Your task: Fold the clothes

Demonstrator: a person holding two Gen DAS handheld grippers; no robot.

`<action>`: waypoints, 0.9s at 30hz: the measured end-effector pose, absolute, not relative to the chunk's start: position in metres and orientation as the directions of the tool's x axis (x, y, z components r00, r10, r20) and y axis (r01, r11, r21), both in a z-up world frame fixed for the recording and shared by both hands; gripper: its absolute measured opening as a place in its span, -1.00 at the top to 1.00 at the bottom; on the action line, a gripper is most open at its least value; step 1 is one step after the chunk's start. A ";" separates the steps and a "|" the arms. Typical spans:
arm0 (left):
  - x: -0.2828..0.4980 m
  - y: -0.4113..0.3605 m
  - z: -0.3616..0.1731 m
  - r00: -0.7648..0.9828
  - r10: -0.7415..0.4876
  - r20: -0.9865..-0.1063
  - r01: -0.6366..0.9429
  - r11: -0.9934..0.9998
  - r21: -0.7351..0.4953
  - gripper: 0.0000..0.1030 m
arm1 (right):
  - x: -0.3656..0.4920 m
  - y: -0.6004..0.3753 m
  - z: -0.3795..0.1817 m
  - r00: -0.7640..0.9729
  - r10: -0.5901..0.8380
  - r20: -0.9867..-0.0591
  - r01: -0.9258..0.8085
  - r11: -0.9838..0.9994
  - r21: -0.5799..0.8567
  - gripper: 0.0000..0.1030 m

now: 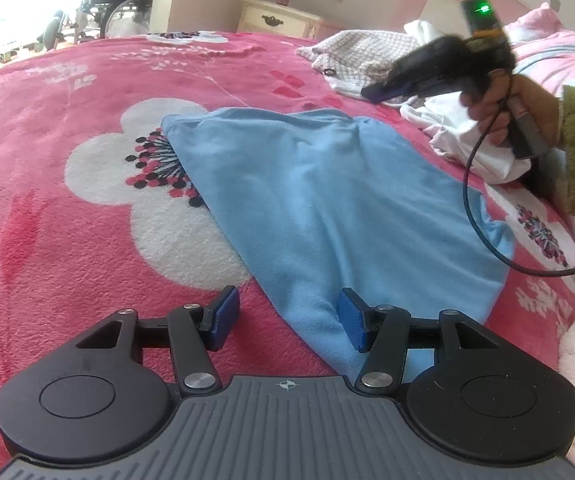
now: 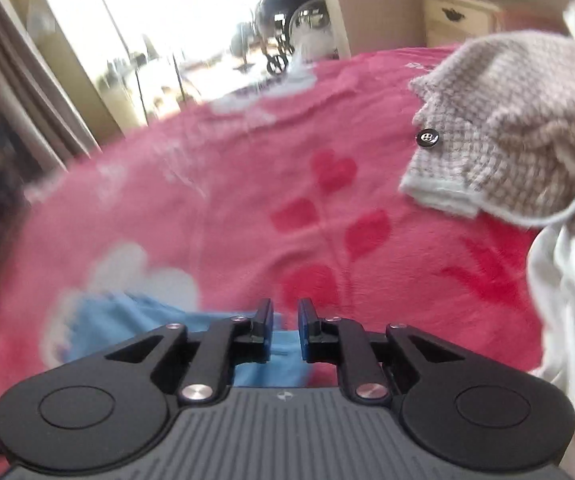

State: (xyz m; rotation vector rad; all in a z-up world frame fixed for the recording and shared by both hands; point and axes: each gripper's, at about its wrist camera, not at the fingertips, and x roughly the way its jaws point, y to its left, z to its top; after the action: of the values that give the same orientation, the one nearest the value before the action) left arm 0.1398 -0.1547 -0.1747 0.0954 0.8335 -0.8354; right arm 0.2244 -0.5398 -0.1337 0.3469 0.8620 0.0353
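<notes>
A light blue garment lies folded in a long strip on the pink flowered blanket. My left gripper is open just above the garment's near end, its right pad over the cloth. My right gripper is held in the air beyond the garment's far right side. In the right wrist view my right gripper has its jaws a narrow gap apart and holds nothing; the blue garment shows below it.
A checked beige garment with a black button and a crumpled white garment lie at the head of the bed. A cream nightstand stands beyond. A black cable hangs from the right gripper.
</notes>
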 end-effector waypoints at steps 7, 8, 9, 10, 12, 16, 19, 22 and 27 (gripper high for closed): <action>0.150 -0.157 -0.155 0.434 -0.629 -0.645 0.686 0.695 -0.215 -0.06 | 0.206 -0.533 -0.138 0.644 0.278 -0.713 0.108 0.890 0.444 0.41; 0.154 -0.159 -0.152 0.433 -0.636 -0.639 0.684 0.694 -0.227 -0.06 | 0.207 -0.531 -0.143 0.633 0.274 -0.724 0.113 0.892 0.437 0.40; 0.160 -0.162 -0.150 0.422 -0.649 -0.632 0.680 0.688 -0.252 -0.06 | 0.207 -0.529 -0.148 0.622 0.270 -0.735 0.118 0.895 0.429 0.40; 0.166 -0.165 -0.148 0.411 -0.663 -0.626 0.676 0.682 -0.279 -0.06 | 0.209 -0.528 -0.153 0.610 0.265 -0.747 0.131 0.895 0.425 0.40; 0.181 -0.174 -0.145 0.382 -0.701 -0.602 0.666 0.660 -0.346 -0.06 | 0.213 -0.527 -0.164 0.586 0.256 -0.769 0.156 0.896 0.416 0.40; 0.217 -0.194 -0.142 0.317 -0.772 -0.551 0.619 0.609 -0.496 -0.06 | 0.207 -0.524 -0.167 0.614 0.251 -0.748 0.144 0.897 0.419 0.67; 0.246 -0.211 -0.147 0.228 -0.826 -0.515 0.553 0.546 -0.630 -0.06 | 0.195 -0.516 -0.159 0.662 0.244 -0.709 0.084 0.915 0.394 0.81; 0.272 -0.229 -0.158 0.126 -0.870 -0.476 0.473 0.475 -0.742 -0.07 | 0.182 -0.498 -0.150 0.708 0.234 -0.666 -0.012 0.947 0.320 0.82; 0.299 -0.264 -0.177 0.020 -0.883 -0.469 0.374 0.442 -0.816 -0.10 | 0.171 -0.458 -0.145 0.731 0.204 -0.651 -0.151 0.979 0.137 0.82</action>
State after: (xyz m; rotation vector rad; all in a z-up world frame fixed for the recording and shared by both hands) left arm 0.2995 -0.2637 -0.1772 -0.5513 1.1725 -1.0549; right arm 0.1710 -0.4575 -0.1447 0.0760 0.7250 0.1956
